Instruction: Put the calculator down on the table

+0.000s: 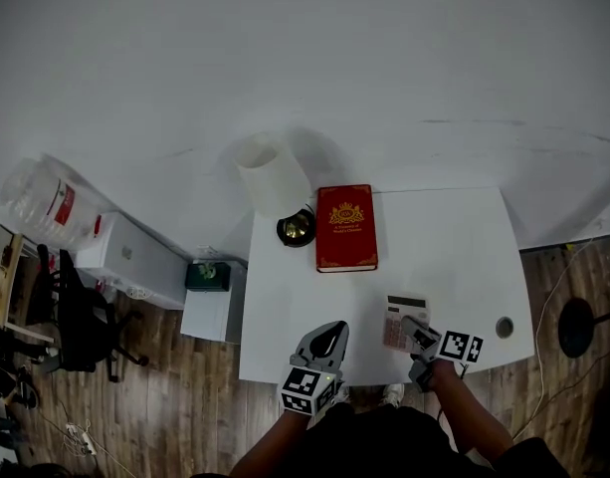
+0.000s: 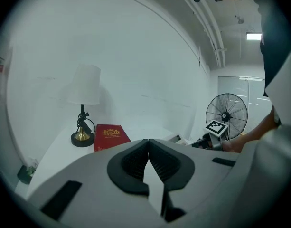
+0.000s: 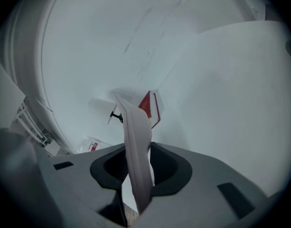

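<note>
The calculator [image 1: 402, 319] is pale with a dark display and hovers over the front right part of the white table [image 1: 444, 247]. My right gripper [image 1: 416, 335] is shut on its near edge. In the right gripper view the calculator [image 3: 136, 146] shows edge-on, clamped between the jaws of the right gripper [image 3: 138, 167] and tilted. My left gripper [image 1: 324, 339] sits at the table's front edge, left of the calculator, shut with nothing in it. In the left gripper view its pads meet at the left gripper [image 2: 148, 141], and the calculator [image 2: 176, 138] lies beyond to the right.
A red book [image 1: 346, 227] lies at the table's back, with a white-shaded lamp [image 1: 275, 177] to its left. A round cable hole [image 1: 504, 327] is near the right front corner. A low side table [image 1: 215, 312], a white cabinet [image 1: 125, 257] and a standing fan [image 2: 226, 115] surround the table.
</note>
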### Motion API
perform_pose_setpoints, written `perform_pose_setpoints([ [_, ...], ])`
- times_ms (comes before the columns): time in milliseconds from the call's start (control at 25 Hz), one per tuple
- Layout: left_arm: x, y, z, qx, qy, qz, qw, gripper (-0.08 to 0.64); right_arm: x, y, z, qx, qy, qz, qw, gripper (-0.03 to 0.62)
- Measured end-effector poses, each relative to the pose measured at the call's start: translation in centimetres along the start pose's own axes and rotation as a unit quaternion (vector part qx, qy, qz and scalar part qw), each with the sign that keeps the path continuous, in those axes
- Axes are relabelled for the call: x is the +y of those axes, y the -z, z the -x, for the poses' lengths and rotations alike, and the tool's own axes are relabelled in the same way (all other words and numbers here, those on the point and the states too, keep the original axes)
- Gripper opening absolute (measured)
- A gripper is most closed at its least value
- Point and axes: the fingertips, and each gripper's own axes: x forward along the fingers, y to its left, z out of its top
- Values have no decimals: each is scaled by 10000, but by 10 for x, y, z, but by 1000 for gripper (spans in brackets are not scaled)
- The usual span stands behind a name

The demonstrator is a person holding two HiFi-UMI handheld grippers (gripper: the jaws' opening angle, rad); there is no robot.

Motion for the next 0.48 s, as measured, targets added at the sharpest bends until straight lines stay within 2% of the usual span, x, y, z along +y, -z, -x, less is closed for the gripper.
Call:
perform_pose_setpoints([
  [160,5,8,4,168,-150,187,9996,20,-19,10,-11,251,172,-82,9995,126],
  [320,12,9,4,71,-279,142,9995,20,-34,16,-21,436,290,-88,9986,126],
  [480,13,14,5,182,-277,225,9992,20,-42,20,-29,547,349,-108,9978,126],
])
